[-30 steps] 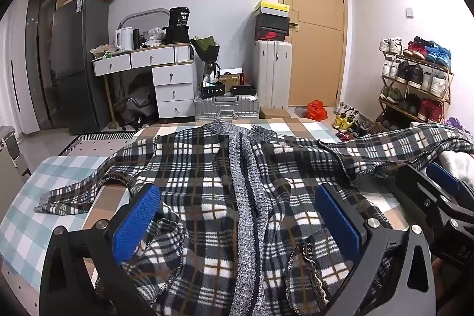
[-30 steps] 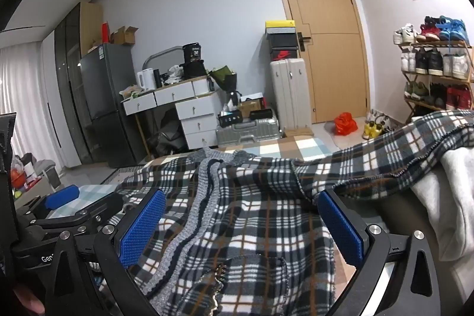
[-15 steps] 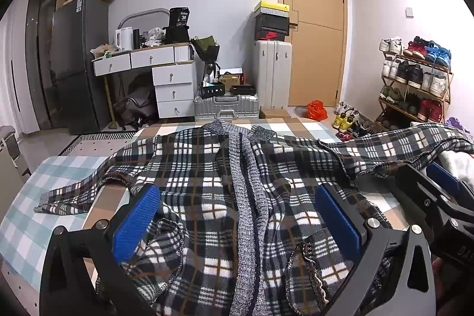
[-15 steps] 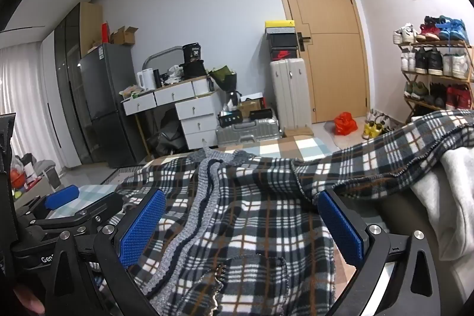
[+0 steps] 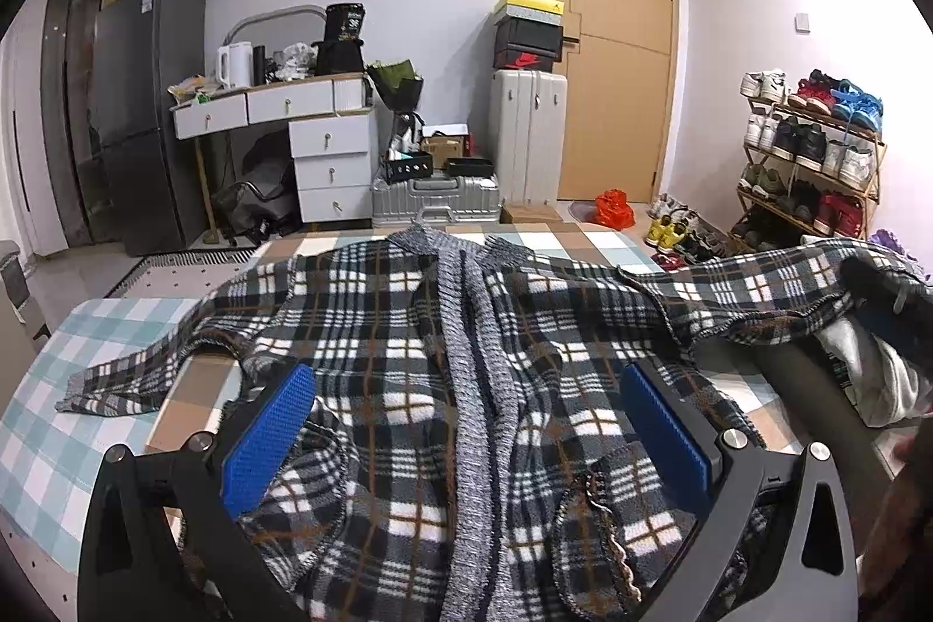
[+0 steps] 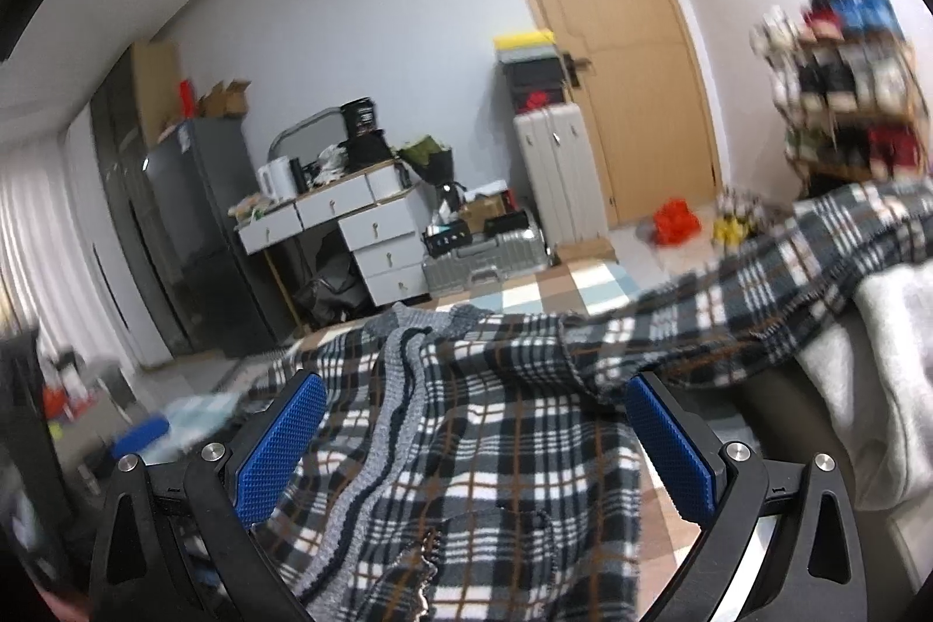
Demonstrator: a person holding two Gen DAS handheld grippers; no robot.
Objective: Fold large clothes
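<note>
We see a big checked jacket [image 5: 408, 365] spread flat on a bed with a checked cover [image 5: 52, 418]. The jacket is black, white and grey with thin brown lines. A grey knit band [image 5: 466, 359] runs down its middle, from the collar at the far edge of the bed to the near edge.

The jacket's left sleeve [image 5: 134, 377] lies flat and reaches out toward the left edge of the bed.

Our left hand-held gripper [image 5: 466, 435] is low over the bottom part of the jacket, near the near edge of the bed. Its two blue pads [image 5: 268, 435] are wide apart, and it holds nothing. The cloth lies under and between them.

Our right hand-held gripper [image 6: 472, 447] is over the right half of the jacket. Its blue pads [image 6: 280, 441] are wide apart too, and it holds nothing. This view is blurry.

The jacket's right sleeve [image 5: 775, 290] goes off to the right edge of the bed, where it lies over a pile of light grey cloth [image 6: 892, 354].

Past the far edge of the bed we see a white set of drawers [image 5: 326, 155], a silver suitcase [image 5: 437, 202], a wooden door [image 5: 612, 56] and a shoe rack [image 5: 810, 155].
</note>
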